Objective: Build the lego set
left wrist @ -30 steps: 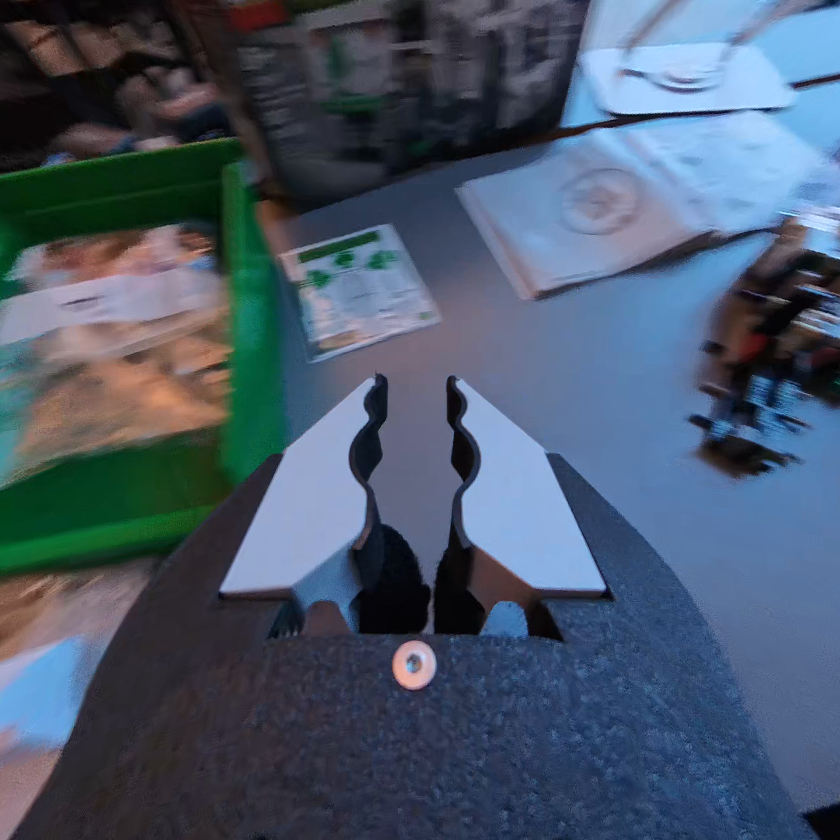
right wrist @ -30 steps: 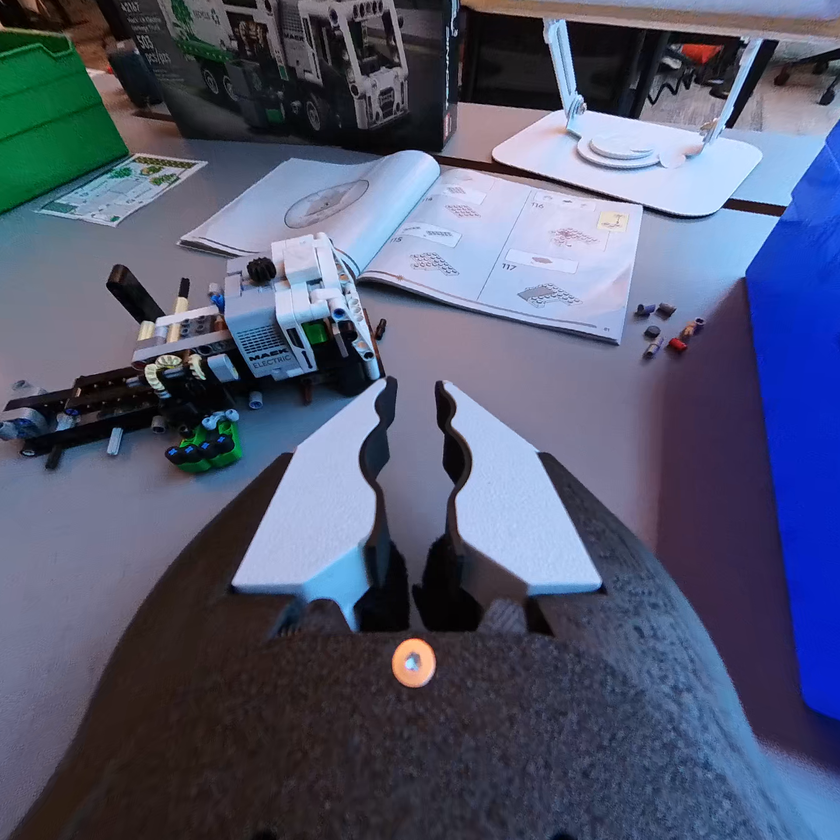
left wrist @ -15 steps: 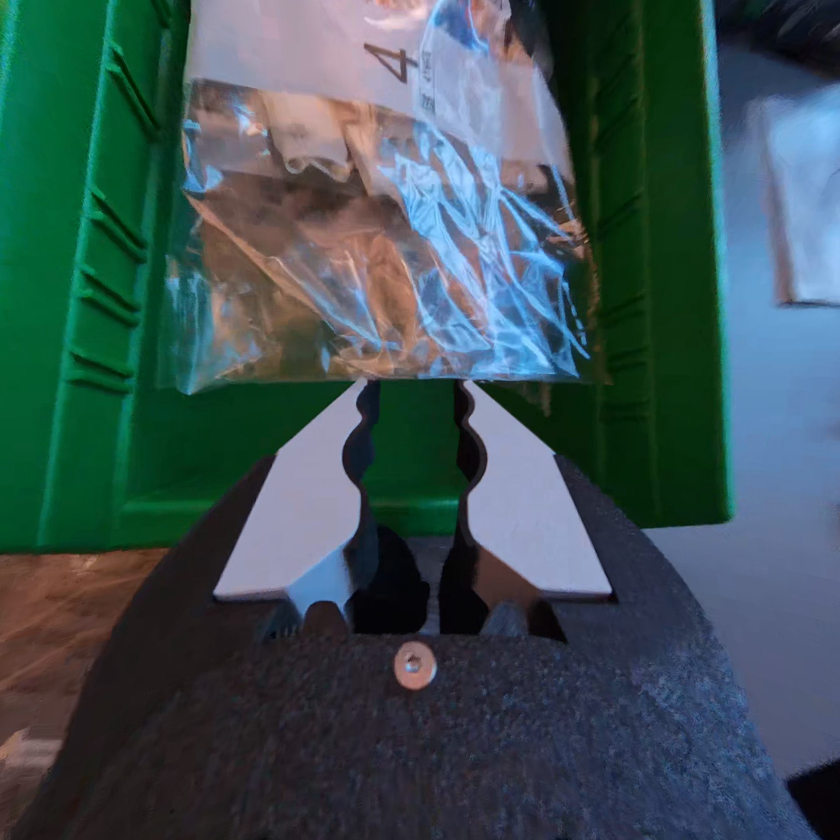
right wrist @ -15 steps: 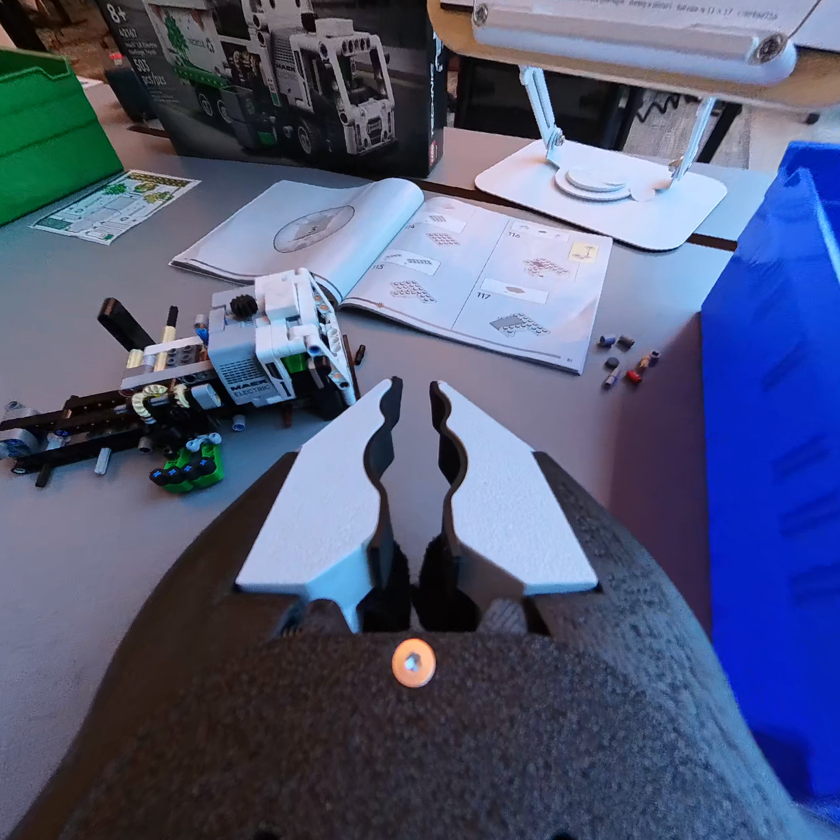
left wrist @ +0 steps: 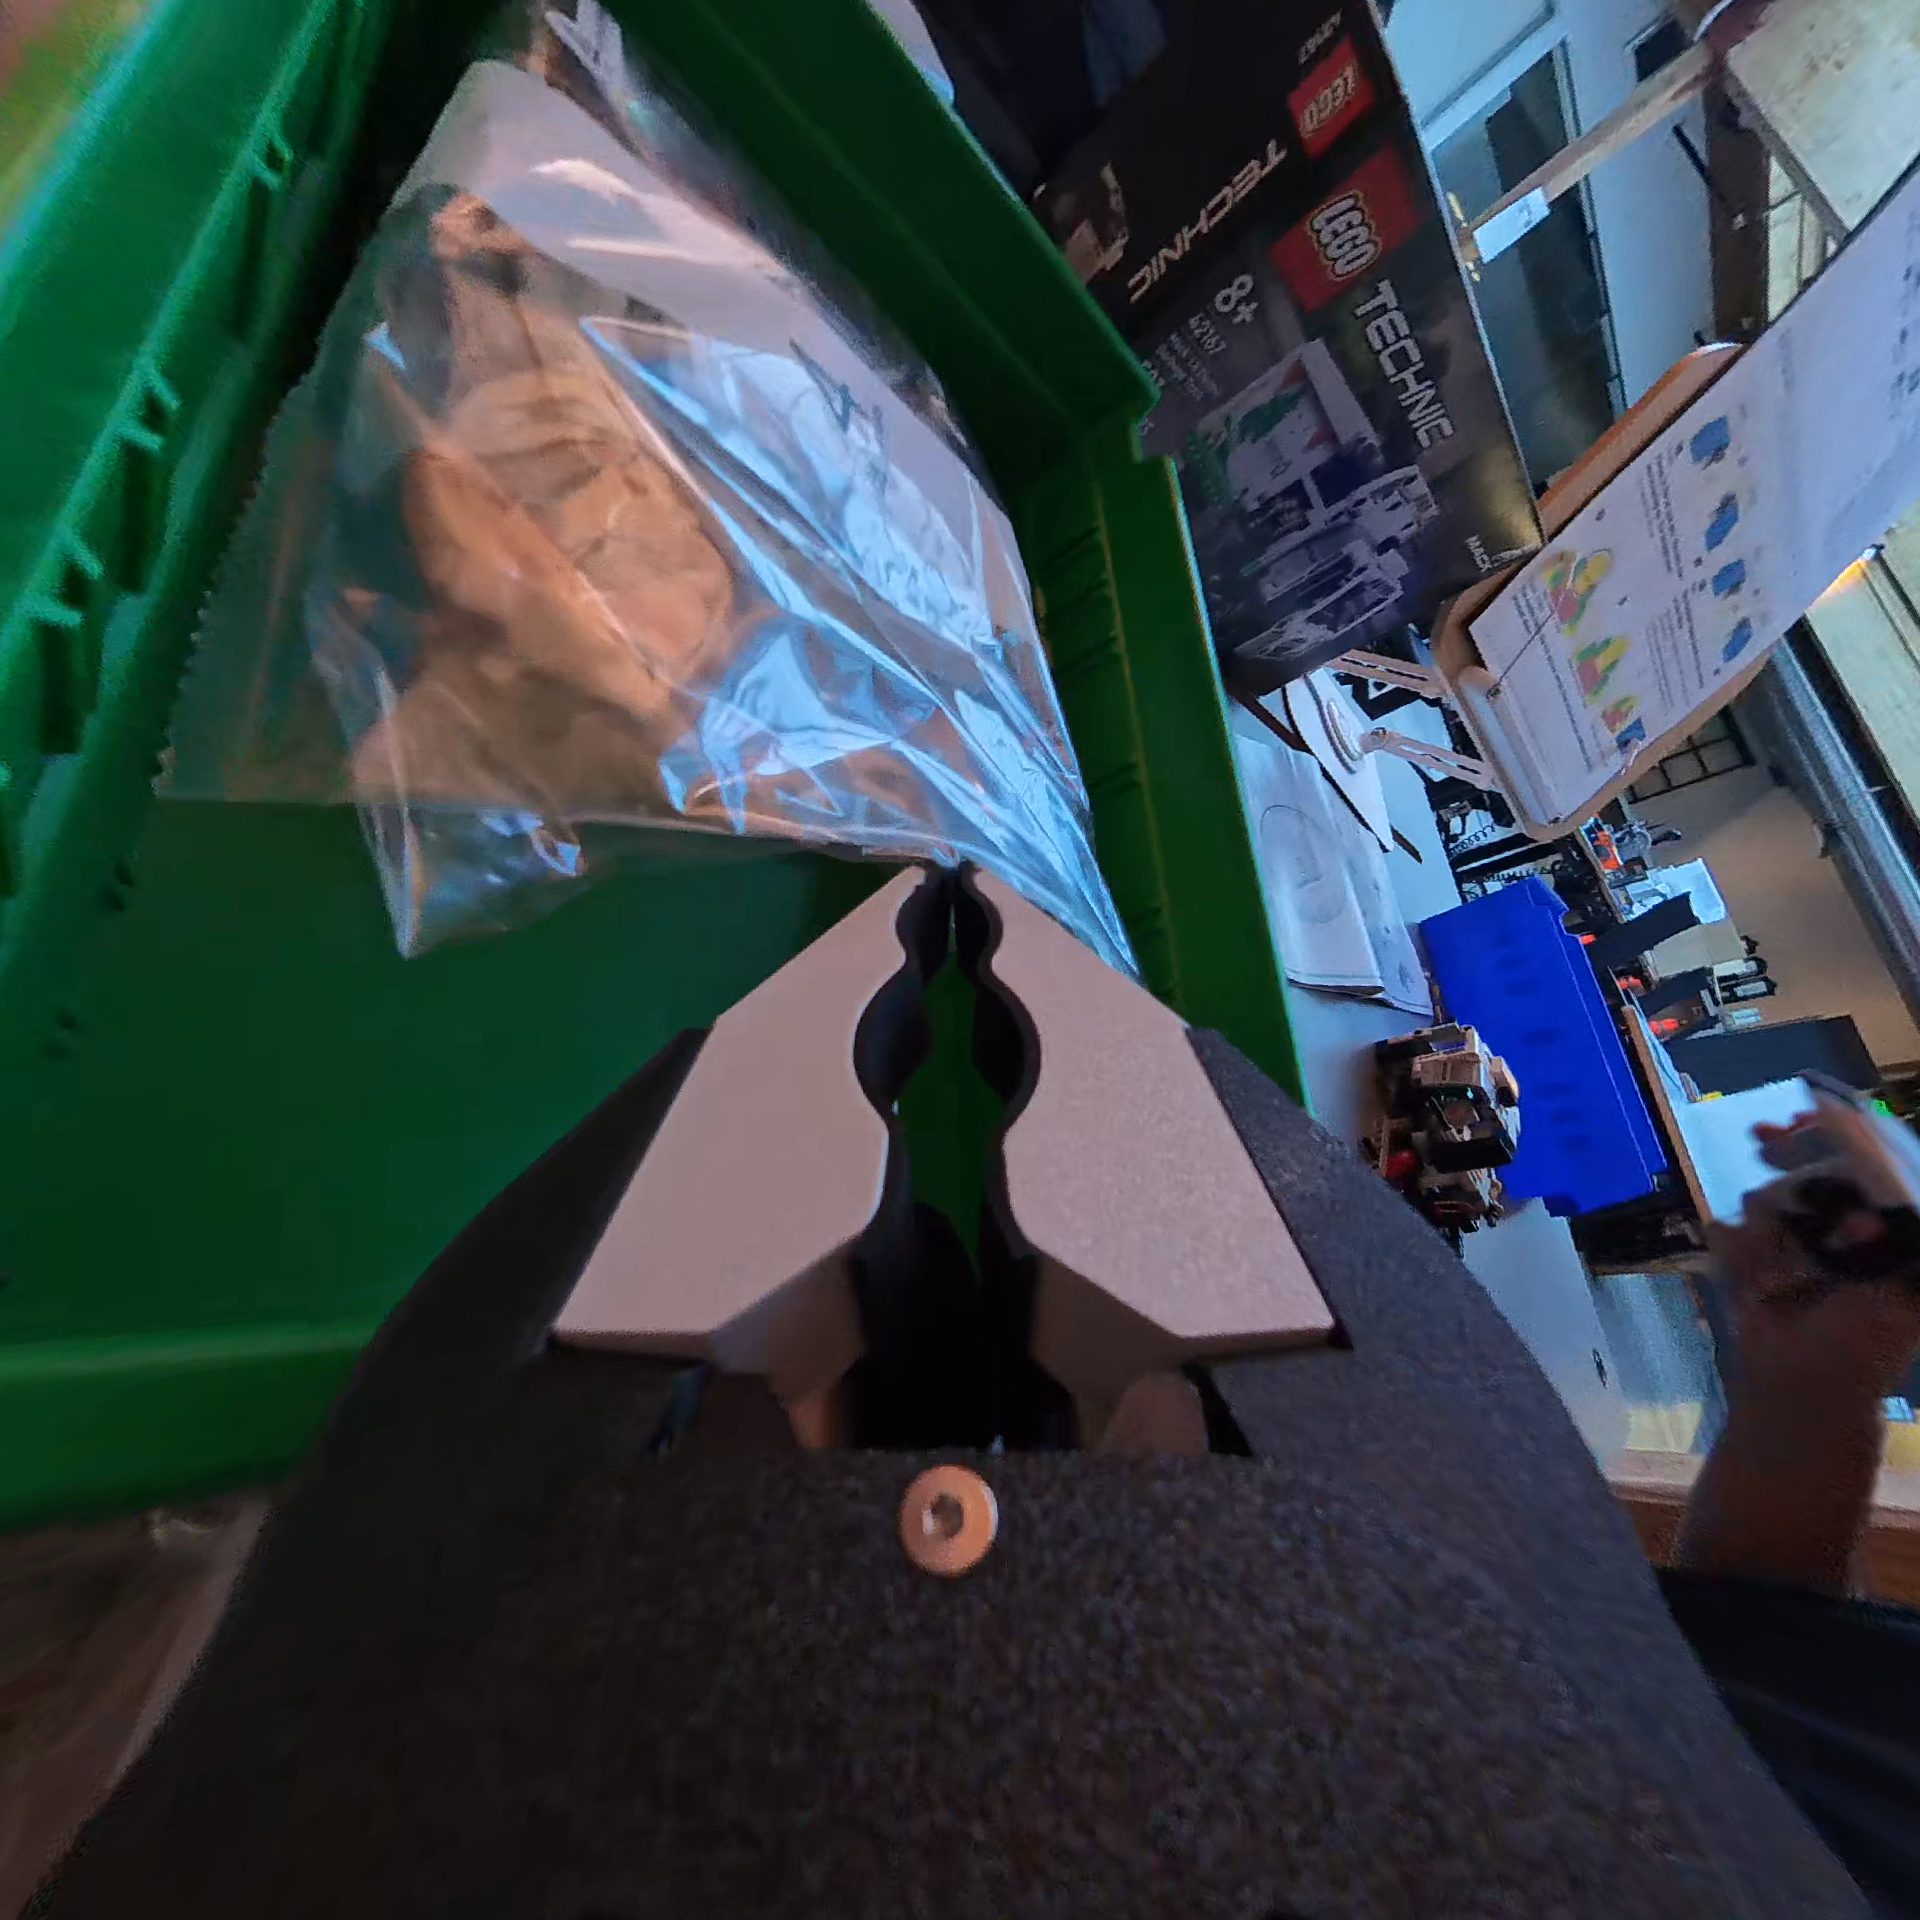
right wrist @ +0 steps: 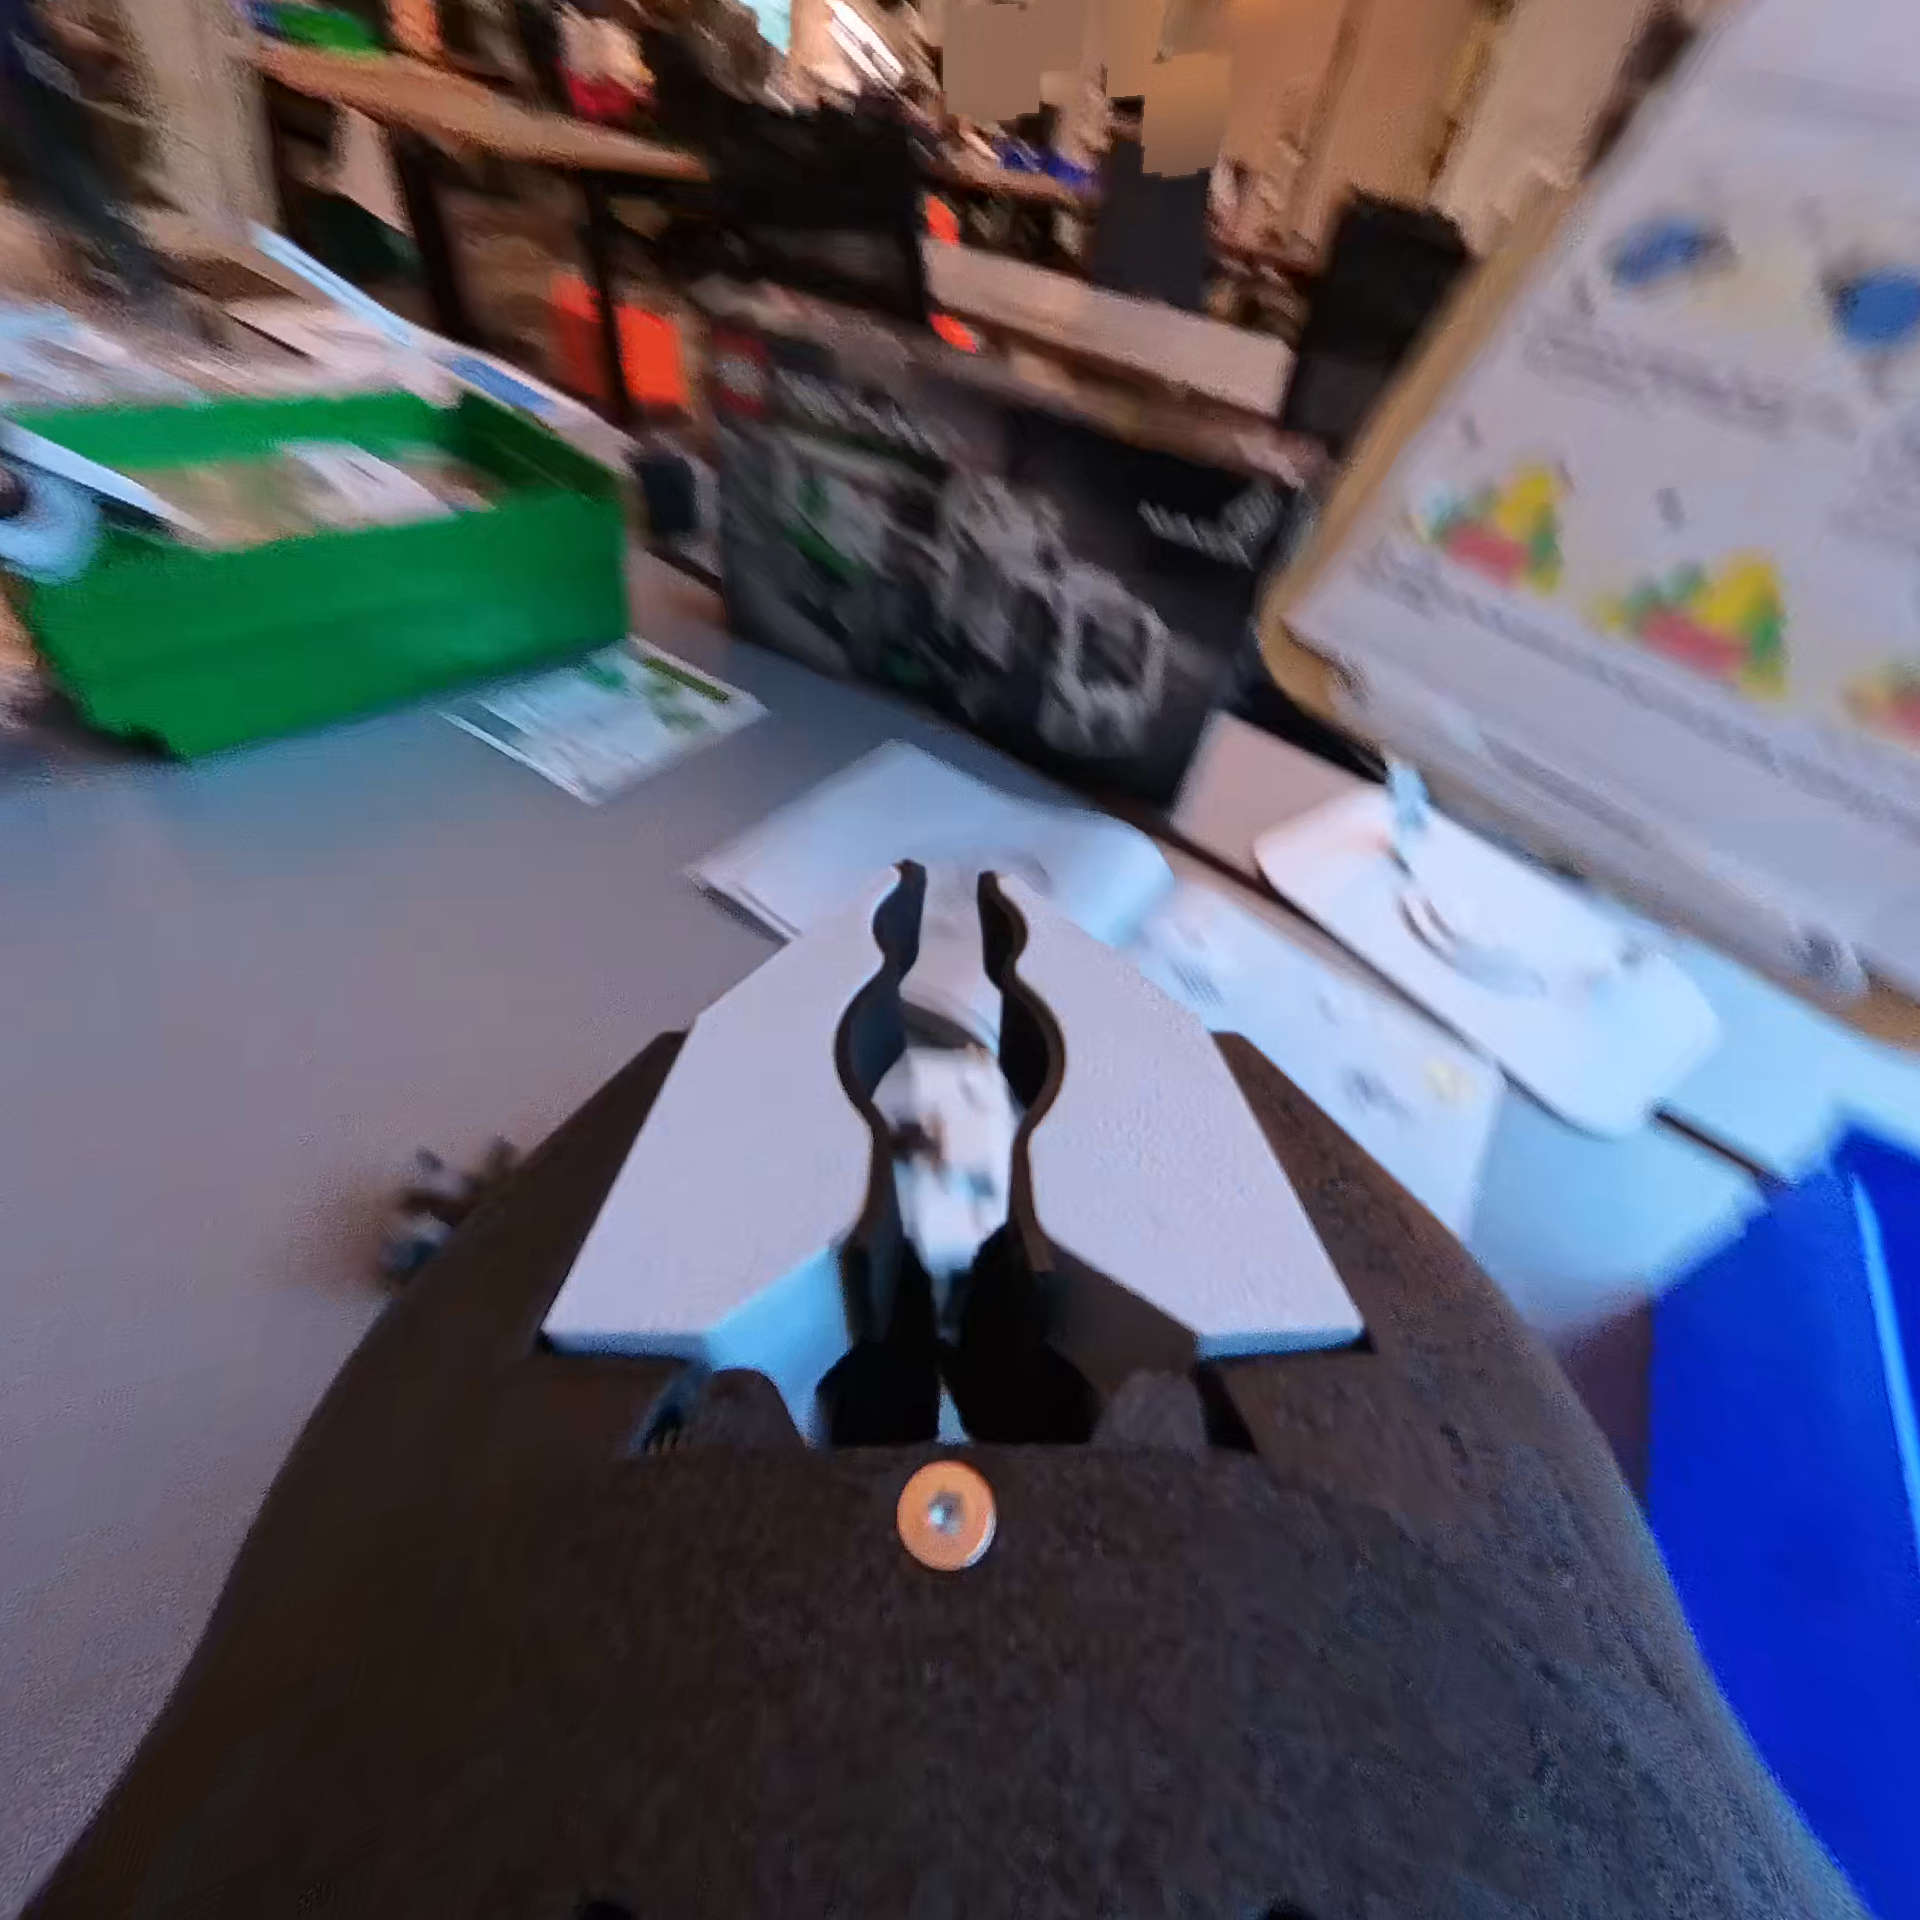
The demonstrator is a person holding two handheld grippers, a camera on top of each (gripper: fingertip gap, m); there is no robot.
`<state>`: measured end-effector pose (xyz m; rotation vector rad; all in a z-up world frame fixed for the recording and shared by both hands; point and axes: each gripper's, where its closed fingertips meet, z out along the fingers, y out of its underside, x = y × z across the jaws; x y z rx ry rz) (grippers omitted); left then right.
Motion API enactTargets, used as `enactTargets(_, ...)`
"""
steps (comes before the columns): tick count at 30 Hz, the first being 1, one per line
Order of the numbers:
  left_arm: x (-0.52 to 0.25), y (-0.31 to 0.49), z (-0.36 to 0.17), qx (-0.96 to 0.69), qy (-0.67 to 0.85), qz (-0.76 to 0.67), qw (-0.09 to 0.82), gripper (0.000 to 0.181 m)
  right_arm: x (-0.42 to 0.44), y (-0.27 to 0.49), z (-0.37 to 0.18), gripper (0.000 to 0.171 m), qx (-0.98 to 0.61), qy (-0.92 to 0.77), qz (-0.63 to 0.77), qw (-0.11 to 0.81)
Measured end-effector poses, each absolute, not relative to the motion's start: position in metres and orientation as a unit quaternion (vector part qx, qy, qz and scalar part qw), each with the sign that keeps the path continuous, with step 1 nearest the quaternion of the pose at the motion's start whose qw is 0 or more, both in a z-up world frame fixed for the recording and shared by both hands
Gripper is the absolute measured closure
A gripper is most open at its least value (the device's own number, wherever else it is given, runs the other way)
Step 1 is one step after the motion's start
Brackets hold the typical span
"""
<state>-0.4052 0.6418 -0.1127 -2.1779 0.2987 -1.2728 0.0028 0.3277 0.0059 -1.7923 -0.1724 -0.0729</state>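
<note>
Clear plastic forms the bag (left wrist: 665, 582) of Lego pieces, which lies inside the green bin (left wrist: 1132, 665). The left gripper (left wrist: 951, 883) has its white fingers (left wrist: 790, 1132) brought together until the tips nearly meet, and they pinch the lower edge of the bag at its corner. The wavy inner profiles leave small gaps farther back; green bin wall shows through them.

The right gripper (right wrist: 948, 891) hangs above the grey table (right wrist: 260, 935), jaws parted by a narrow gap with nothing between them and touching nothing. This view is blurred by motion. Through the gap, part of the partly built Lego truck (right wrist: 940, 1122) shows below the fingers. In the left wrist view the same model (left wrist: 1444, 1117) stands on the table beside a blue bin (left wrist: 1538, 1049), well apart from the green bin.

The open instruction booklet (right wrist: 935, 821) lies beyond the right gripper's tips, and the dark set box (right wrist: 987, 603) stands behind it.
</note>
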Motion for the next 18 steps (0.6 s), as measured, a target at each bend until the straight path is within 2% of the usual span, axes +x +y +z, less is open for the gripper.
enactTargets(3, -0.400, 0.643, -0.107, -0.810, 0.129, -0.484, 0.306, 0.181, -0.076, 0.370, 0.066, 0.156, -0.751, -0.199, 0.044, 0.628)
enactTargets(5, -0.397, 0.643, -0.103, -0.809, 0.142, -0.478, 0.312, 0.181, -0.135, 0.407, 0.074, 0.149, -0.757, -0.293, 0.081, 0.579)
enactTargets(7, -0.395, 0.644, -0.100, -0.809, 0.152, -0.469, 0.320, 0.181, -0.189, 0.449, 0.064, 0.142, -0.764, -0.367, 0.101, 0.521)
enactTargets(10, -0.392, 0.645, -0.093, -0.807, 0.156, -0.465, 0.329, 0.181, -0.257, 0.517, 0.038, 0.144, -0.767, -0.430, 0.115, 0.462)
enactTargets(12, -0.390, 0.647, -0.089, -0.806, 0.158, -0.462, 0.334, 0.181, -0.293, 0.554, 0.011, 0.140, -0.775, -0.470, 0.104, 0.410)
enactTargets(18, -0.388, 0.648, -0.082, -0.802, 0.157, -0.464, 0.342, 0.181, -0.359, 0.621, -0.065, 0.136, -0.778, -0.529, 0.067, 0.332)
